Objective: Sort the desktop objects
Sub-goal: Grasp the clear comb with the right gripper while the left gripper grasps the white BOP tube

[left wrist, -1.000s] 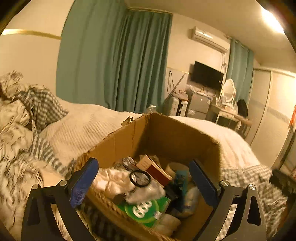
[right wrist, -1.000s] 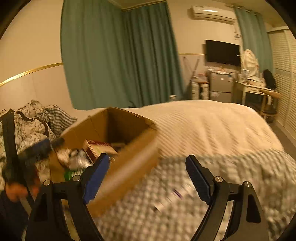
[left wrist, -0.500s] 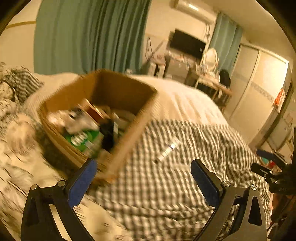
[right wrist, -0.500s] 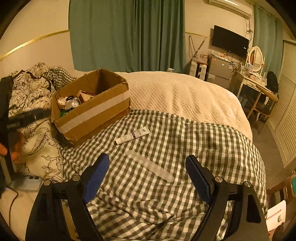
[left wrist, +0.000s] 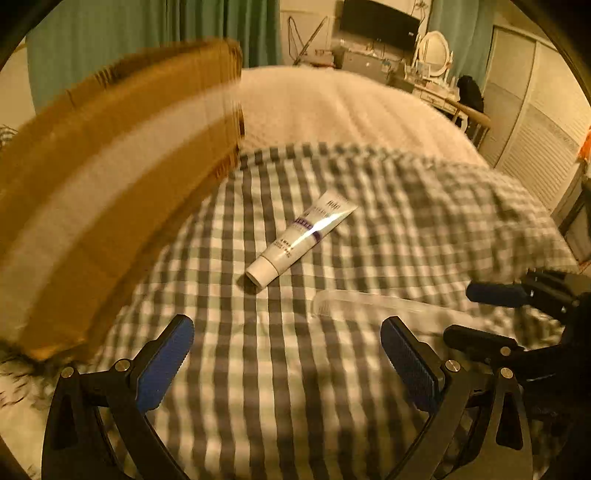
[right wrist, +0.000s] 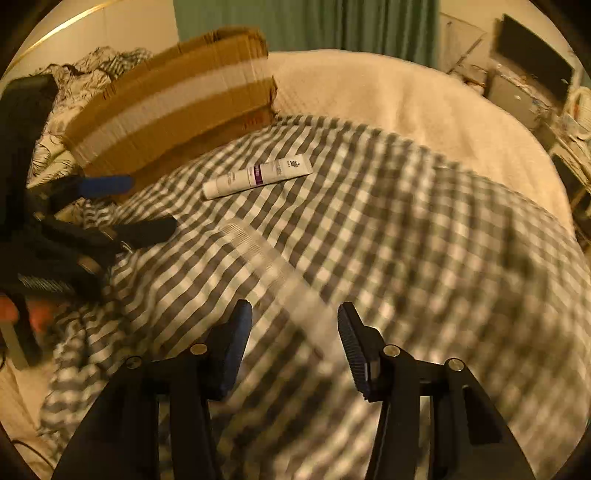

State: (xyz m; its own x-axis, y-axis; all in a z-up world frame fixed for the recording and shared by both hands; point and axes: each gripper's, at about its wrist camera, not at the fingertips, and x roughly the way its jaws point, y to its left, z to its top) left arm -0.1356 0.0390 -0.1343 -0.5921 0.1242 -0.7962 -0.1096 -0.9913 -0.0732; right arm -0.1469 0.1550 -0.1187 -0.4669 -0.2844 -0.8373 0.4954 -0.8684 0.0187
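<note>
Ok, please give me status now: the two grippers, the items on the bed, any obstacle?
Left gripper open, empty. Right gripper closing around clear strip, not yet pinched. White tube loose on checked blanket, beside cardboard box. Nothing in the way.

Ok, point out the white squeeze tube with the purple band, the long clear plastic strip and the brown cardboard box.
white squeeze tube (right wrist: 258,176): right wrist view, purple band.
clear plastic strip (left wrist: 384,302): left wrist view, mid-length.
cardboard box (right wrist: 173,110): right wrist view, taped side wall.

A home bedroom: a bed under a grey-and-white checked blanket (left wrist: 295,369), teal curtains (left wrist: 147,33) at eleven o'clock, a wall-mounted black television (left wrist: 380,22) at one o'clock.
</note>
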